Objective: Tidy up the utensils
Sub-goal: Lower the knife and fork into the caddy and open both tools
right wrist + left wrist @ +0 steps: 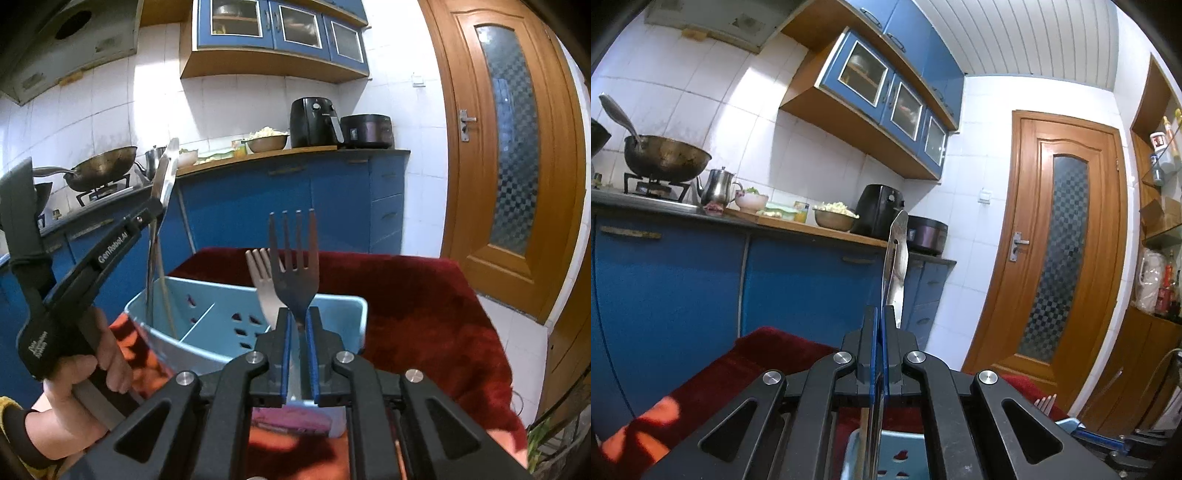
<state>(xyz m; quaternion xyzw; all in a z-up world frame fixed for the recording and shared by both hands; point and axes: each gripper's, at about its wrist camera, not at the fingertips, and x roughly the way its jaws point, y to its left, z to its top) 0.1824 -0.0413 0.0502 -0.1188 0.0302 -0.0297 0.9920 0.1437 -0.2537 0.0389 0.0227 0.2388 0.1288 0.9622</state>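
Note:
A light blue utensil holder [332,308] with a divider stands on a red cloth [424,295]. My right gripper [299,314] is shut on a steel fork [295,258], tines up, over the holder's near right part. A second fork [258,273] stands in the holder just behind it. At the left a hand carries my left gripper [157,206], shut on metal tongs [164,177] whose lower legs reach down into the holder's left compartment. In the left wrist view the tongs [895,266] rise from between the left gripper's [880,317] pads, with the holder [908,454] below.
Behind the cloth runs a blue cabinet counter [295,155] with a wok [103,166] on a stove, a kettle [718,186], a bowl [267,142], a black air fryer [316,122] and a rice cooker [367,131]. A wooden door [509,147] is at the right.

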